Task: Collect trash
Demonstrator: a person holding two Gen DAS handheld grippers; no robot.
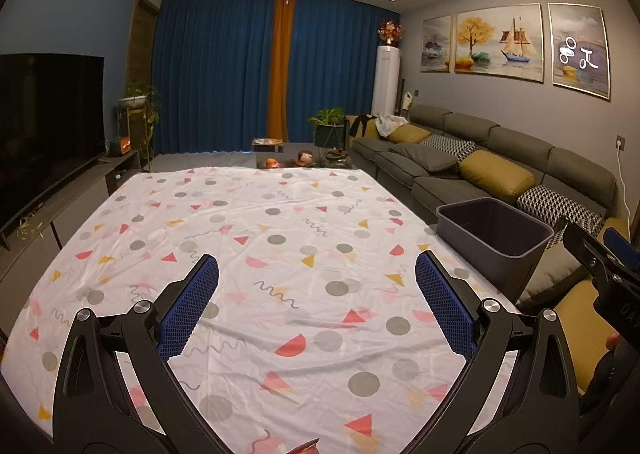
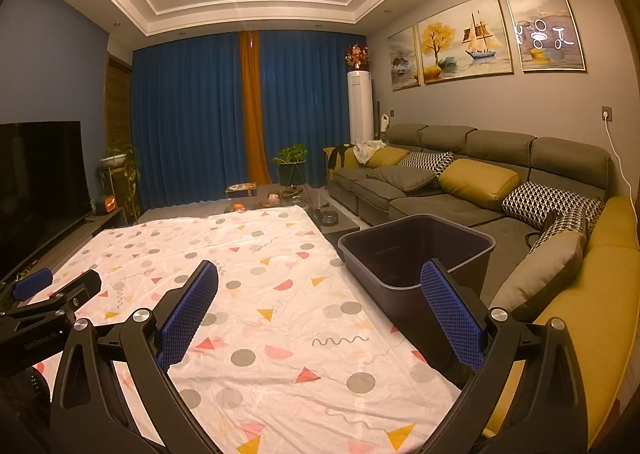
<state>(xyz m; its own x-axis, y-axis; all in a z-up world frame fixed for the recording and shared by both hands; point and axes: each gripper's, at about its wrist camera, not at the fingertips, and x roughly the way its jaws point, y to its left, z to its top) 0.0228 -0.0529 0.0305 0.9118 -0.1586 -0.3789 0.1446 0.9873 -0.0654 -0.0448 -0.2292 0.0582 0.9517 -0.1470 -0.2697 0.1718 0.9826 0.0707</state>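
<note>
**Both grippers wide over the patterned cloth, bin at the right edge**

The left gripper (image 1: pixel 316 270) hangs above the cloth with its jaws spread wide and nothing between the blue pads (image 1: pixel 192 304). The right gripper (image 2: pixel 320 276) stands the same way, jaws parted and empty, and its right finger overlaps the near rim of the dark bin (image 2: pixel 416 250) in its own view. Each tool shows at the edge of the other's camera: the right one at the far right of the left view, the left one low at the left of the right view.

Under both lies a white cloth (image 1: pixel 256 238) printed with grey dots, red and yellow triangles and squiggles, wrinkled but flat. I see no loose trash on its open middle; a small reddish thing (image 1: pixel 306 446) peeks in at the bottom edge of the left view, too cropped to name.

The bin sits just beside the cloth's right edge, between it and the grey sofa (image 2: pixel 460 190). What it holds I cannot tell.
</note>
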